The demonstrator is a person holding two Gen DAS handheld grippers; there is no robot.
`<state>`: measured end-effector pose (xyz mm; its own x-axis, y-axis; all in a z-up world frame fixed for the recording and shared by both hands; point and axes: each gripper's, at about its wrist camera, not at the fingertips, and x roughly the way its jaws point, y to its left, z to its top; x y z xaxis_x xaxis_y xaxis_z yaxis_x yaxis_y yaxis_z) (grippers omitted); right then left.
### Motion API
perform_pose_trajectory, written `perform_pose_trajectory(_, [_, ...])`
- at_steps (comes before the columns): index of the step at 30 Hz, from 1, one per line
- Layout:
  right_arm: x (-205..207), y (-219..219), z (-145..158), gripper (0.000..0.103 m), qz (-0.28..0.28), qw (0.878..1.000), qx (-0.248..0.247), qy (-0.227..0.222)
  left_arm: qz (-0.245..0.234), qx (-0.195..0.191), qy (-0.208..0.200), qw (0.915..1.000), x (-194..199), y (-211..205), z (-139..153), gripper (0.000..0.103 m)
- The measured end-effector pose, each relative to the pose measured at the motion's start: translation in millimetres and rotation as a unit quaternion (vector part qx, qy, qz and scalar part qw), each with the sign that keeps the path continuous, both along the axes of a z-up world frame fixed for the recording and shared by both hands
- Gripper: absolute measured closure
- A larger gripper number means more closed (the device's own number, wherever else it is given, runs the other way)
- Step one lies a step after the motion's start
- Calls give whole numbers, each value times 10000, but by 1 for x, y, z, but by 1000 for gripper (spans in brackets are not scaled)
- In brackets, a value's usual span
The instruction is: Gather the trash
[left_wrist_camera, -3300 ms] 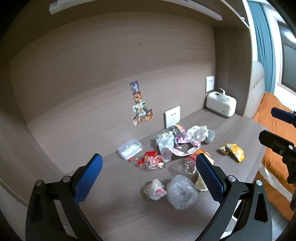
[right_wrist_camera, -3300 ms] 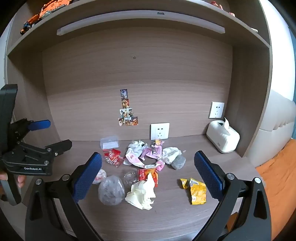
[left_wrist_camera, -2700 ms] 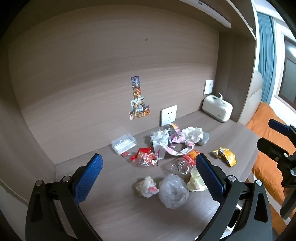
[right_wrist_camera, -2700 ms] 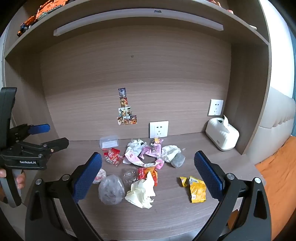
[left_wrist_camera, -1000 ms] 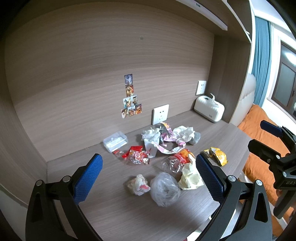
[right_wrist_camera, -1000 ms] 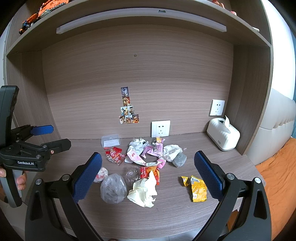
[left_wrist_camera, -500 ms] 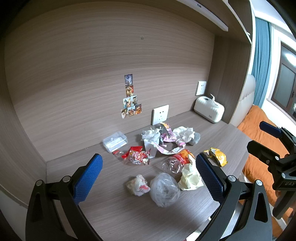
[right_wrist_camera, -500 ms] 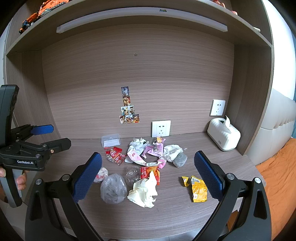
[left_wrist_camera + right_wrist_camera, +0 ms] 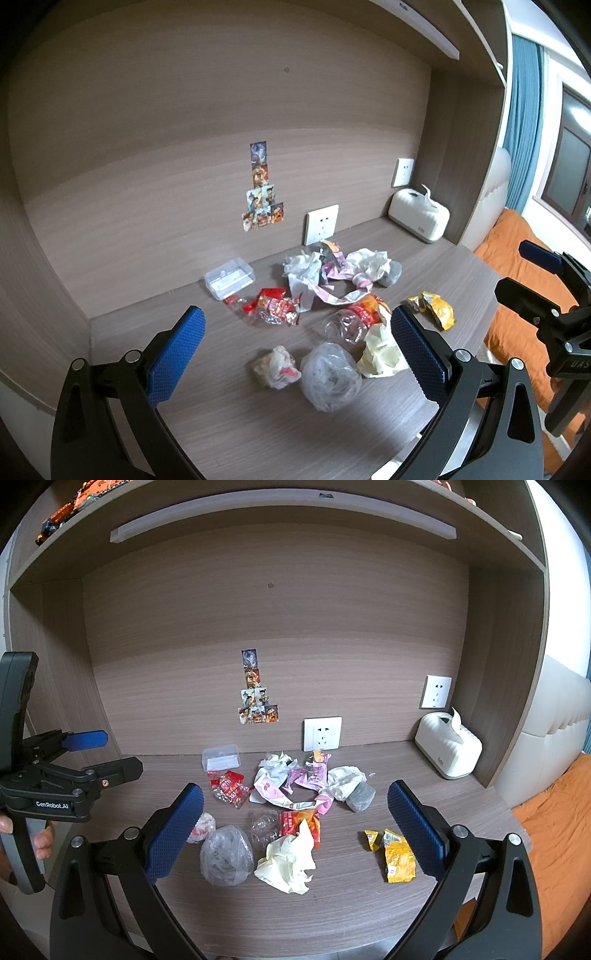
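Trash lies in a loose heap on the wooden desk (image 9: 354,897): a clear crumpled plastic bag (image 9: 226,859) (image 9: 328,376), a cream paper wad (image 9: 290,860) (image 9: 380,356), a crushed clear bottle with a red label (image 9: 284,825), a red candy wrapper (image 9: 229,788) (image 9: 273,306), a small white-red wad (image 9: 201,827) (image 9: 276,367), white tissues and a pink strip (image 9: 314,779), a grey ball (image 9: 360,797), a yellow snack wrapper (image 9: 393,853) (image 9: 434,312). My left gripper (image 9: 295,343) is open and empty above the desk's front. My right gripper (image 9: 293,821) is open and empty.
A clear lidded box (image 9: 221,758) sits at the back left. A white tissue box (image 9: 448,751) stands at the back right by the side panel. Wall sockets (image 9: 322,734) and stickers (image 9: 256,696) are on the back wall. An orange bed (image 9: 557,812) lies to the right.
Both views have shifted only slightly; the left view has drifted a little nearer and the heap sits slightly lower. Both grippers stay open and nothing on the desk has moved.
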<state>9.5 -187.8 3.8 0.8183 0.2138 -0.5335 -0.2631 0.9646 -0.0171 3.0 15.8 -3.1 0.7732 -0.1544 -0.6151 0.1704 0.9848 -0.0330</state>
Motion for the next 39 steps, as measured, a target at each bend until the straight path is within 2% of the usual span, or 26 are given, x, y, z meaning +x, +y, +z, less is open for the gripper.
perform_pose_trajectory(19, [29,20,-35,3,-144,9985,-164,493,20,102,588,9982,35,27,-53,5])
perform_pose_trajectory(25, [45,23,-68,3,-344,9961,-82,808,-145,250,862,9959,53,28,-92,5])
perform_pose_trajectory(29, [59,21,-105,3,-665,9906,-76,1193,-222,349,1101,9931,70,28,-124,5])
perform_pose_trajectory(34, [75,17,-143,3,-941,9824,57,1615,-347,226,1373,9897,87,34,-156,5])
perform_pose_trajectory(39, [85,17,-170,4,-1138,9773,90,1785,-511,129,1515,9870,102,33,-176,5])
